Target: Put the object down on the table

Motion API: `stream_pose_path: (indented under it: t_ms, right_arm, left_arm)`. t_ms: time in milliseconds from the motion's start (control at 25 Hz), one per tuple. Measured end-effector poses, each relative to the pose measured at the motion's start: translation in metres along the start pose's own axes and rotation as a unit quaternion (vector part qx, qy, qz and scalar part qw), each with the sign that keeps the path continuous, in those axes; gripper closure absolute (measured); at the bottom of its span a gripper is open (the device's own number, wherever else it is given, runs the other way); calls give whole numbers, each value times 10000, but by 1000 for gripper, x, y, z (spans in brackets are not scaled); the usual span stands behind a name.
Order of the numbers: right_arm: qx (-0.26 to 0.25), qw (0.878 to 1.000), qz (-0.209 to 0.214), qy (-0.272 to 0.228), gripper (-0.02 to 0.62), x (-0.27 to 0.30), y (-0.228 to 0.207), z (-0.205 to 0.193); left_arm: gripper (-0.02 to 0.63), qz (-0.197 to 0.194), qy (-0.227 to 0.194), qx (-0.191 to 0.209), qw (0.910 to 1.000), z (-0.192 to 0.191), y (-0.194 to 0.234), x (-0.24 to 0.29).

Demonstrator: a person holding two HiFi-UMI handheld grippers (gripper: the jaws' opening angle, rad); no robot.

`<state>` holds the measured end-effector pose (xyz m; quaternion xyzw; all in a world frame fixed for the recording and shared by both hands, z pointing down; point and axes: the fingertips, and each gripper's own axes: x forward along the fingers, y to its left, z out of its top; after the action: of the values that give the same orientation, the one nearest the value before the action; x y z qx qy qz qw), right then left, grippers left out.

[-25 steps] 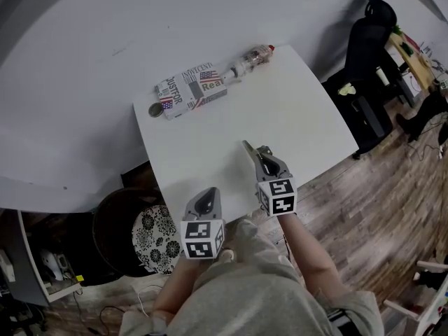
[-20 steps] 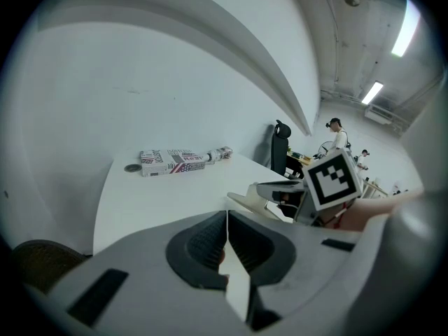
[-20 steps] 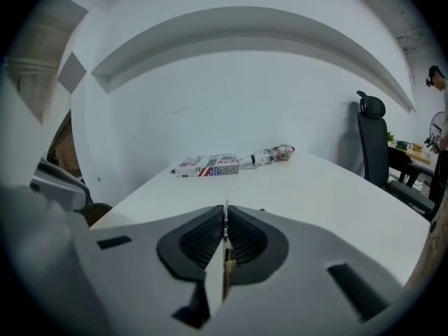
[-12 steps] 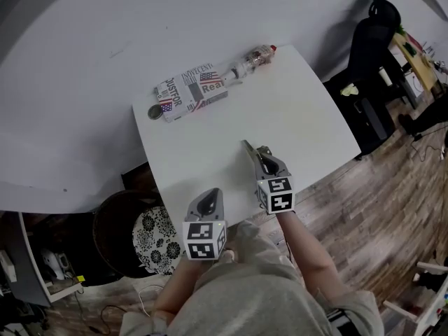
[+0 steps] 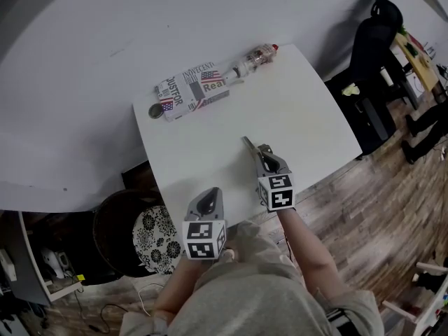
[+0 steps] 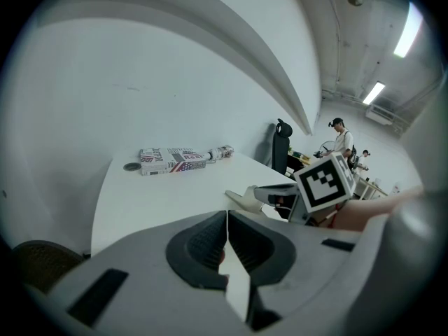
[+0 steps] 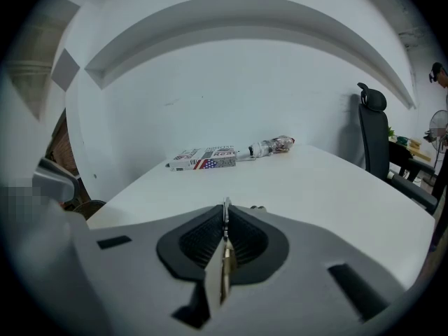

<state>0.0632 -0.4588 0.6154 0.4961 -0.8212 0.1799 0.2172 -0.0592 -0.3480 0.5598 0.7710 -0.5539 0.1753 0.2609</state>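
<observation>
Left gripper point(image 5: 210, 193): jaws pressed together, holding nothing, at the table's point(image 5: 301, 110) near edge.
Right gripper point(image 5: 246, 145): just ahead, pinching 1 thin metal piece point(image 7: 224, 219) edge-on.
Beyond both: printed box point(image 5: 192, 88), bottle point(image 5: 253, 59), round disc point(image 5: 155, 110).

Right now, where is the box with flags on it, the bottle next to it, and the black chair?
Box point(image 5: 192, 89), head view, middle of its printed top.
Bottle point(image 5: 253, 59), head view, middle of its clear body.
Chair point(image 5: 368, 44), head view, on its black backrest.
</observation>
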Motion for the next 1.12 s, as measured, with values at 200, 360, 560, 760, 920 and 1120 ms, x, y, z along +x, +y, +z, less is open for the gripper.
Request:
stream_pose_path:
  t_ms: [200, 360, 560, 760, 920, 1120]
  right_arm:
    - [12, 10000, -54, 39, 563, 2, -8, -1]
    - [-10, 9999, -142, 85, 548, 3, -17, -3]
    - [-1, 9996, -225, 142, 531, 5, -26, -7]
    - [22, 9994, -288, 205, 515, 7, -33, -10]
    - [23, 9990, -370, 250, 505, 9, -40, -14]
    - [33, 9986, -451, 287, 495, 7, -48, -20]
  left_arm:
    - [597, -46, 11, 18, 10000, -1, -3, 0]
    - [597, -74, 34, 36, 10000, -2, -7, 1]
    - [597, -54, 48, 24, 10000, -2, -5, 1]
    - [597, -35, 49, 10, 10000, -2, -3, 0]
    - [597, -51, 68, 20, 10000, -4, -5, 0]
    - [597, -77, 84, 54, 9999, -7, -9, -2]
